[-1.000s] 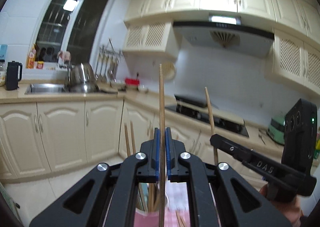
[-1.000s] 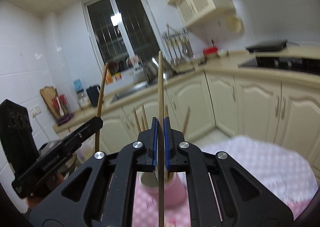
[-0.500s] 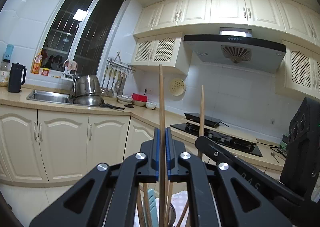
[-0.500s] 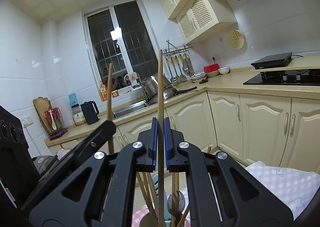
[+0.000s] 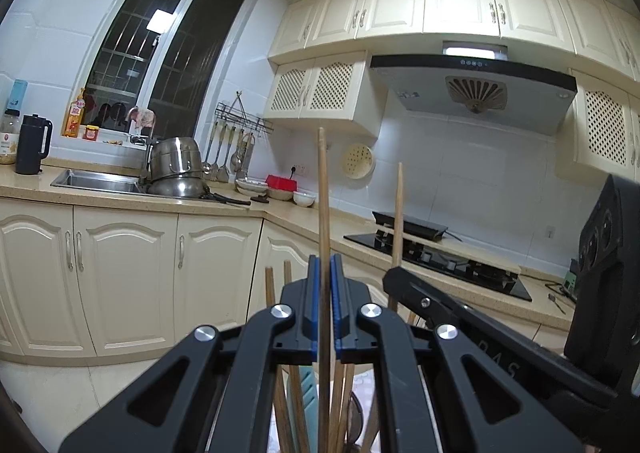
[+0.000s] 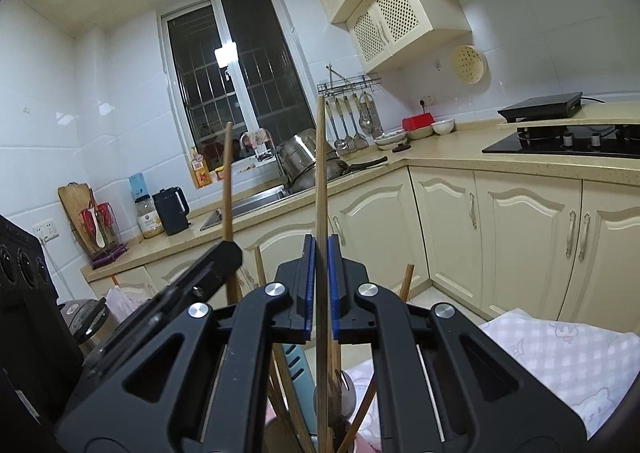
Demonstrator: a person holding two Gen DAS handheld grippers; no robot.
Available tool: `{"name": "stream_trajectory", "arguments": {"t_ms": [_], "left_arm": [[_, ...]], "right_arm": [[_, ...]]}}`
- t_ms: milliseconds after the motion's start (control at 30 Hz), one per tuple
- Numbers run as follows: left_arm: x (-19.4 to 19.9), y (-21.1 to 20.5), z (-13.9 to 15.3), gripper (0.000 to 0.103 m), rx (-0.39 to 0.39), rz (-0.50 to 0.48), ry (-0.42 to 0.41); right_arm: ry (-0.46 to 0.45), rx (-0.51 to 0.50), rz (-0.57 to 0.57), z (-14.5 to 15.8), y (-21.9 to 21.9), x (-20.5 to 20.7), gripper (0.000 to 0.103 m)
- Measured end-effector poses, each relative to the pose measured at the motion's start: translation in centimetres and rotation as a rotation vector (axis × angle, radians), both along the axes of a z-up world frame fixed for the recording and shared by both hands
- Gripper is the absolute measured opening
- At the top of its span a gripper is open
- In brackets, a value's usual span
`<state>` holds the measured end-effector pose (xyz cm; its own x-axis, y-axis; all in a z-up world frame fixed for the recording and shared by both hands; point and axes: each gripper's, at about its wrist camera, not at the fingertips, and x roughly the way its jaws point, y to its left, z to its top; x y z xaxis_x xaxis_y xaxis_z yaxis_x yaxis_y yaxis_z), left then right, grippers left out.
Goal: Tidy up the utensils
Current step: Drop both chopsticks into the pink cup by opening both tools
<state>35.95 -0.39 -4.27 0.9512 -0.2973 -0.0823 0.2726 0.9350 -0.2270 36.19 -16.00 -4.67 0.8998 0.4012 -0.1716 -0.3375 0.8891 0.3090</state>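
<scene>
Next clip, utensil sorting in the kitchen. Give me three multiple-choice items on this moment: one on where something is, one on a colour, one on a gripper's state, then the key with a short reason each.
1. Where do the steel pots stand?
A. on the counter beside the sink
B. on the stove
C. on the floor

2. What colour are the pads on the left gripper fingers?
A. red
B. blue
C. white

3. What is the right gripper doing?
A. hanging open with nothing in it
B. gripping a spoon
C. holding an upright wooden chopstick between its pads

Key: 1 A, the pots sit right of the sink basin on the counter top. 2 B, blue strips line both fingers. 3 C, the chopstick rises straight between the pads, which look to touch it though a sliver of gap leaves that unsure.
</scene>
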Motion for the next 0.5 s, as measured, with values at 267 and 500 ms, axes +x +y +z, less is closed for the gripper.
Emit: {"name": "stream_trajectory", "arguments": {"t_ms": [267,500], "left_arm": [[-2.4,2.2,0.4,0.080,-0.008,0.047,0.025],[-6.1,3.2,2.5,0.096,0.051,0.063,0.021]], "right_arm": [[0.027,0.075,-0.085,0.3,-3.6,-1.8,0.083],[0.029,0.046,-0.127,2.1,-5.8,-4.6,0.097]]}}
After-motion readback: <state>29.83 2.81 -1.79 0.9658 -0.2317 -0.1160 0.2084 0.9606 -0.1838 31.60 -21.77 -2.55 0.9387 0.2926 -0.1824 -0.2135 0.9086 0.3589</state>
